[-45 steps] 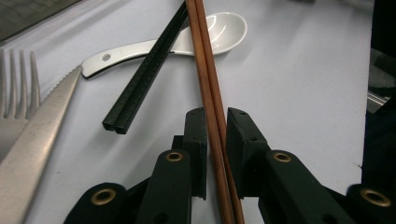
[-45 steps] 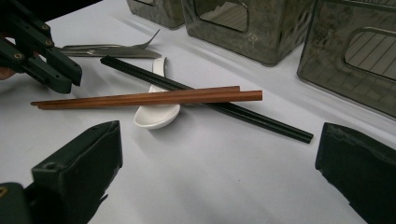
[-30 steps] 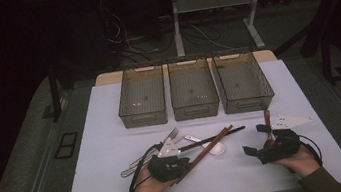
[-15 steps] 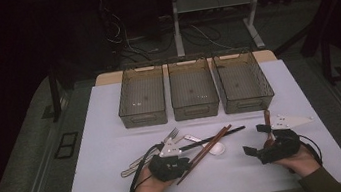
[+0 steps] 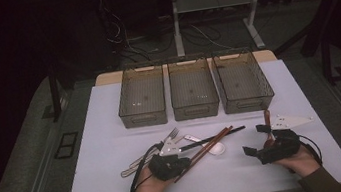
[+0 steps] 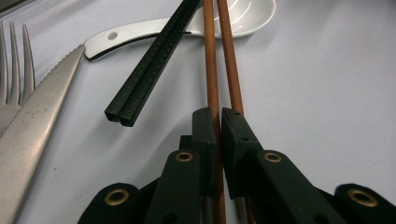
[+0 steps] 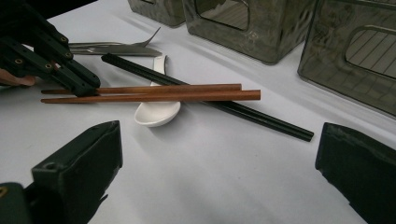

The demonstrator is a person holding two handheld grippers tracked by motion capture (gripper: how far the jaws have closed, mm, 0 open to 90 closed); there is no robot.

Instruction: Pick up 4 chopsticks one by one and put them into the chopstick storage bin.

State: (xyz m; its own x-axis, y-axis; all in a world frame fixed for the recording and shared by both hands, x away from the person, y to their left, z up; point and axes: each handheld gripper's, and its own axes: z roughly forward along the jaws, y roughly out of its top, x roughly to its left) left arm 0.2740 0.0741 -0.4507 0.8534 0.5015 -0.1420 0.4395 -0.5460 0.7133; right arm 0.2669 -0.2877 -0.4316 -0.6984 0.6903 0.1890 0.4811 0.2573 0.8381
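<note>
Two brown chopsticks [image 5: 206, 149] lie side by side across a white spoon [image 5: 216, 148] at the table's front middle. My left gripper [image 6: 218, 116] has just been closing its jaws and is shut on their near end. One stick [image 6: 212, 70] is pinched between the pads, while the other runs under the right jaw. The same gripper [image 7: 91, 84] shows at the left of the right gripper view, on the stick ends [image 7: 187, 92]. My right gripper [image 5: 256, 139] rests open at the front right with nothing between its jaws, facing the chopsticks.
A black chopstick pair [image 5: 215, 137] crosses under the brown ones. A fork [image 5: 167, 139] and a knife [image 5: 137, 163] lie to the left. Three clear bins [image 5: 142, 97] [image 5: 193, 90] [image 5: 242, 83] stand in a row behind.
</note>
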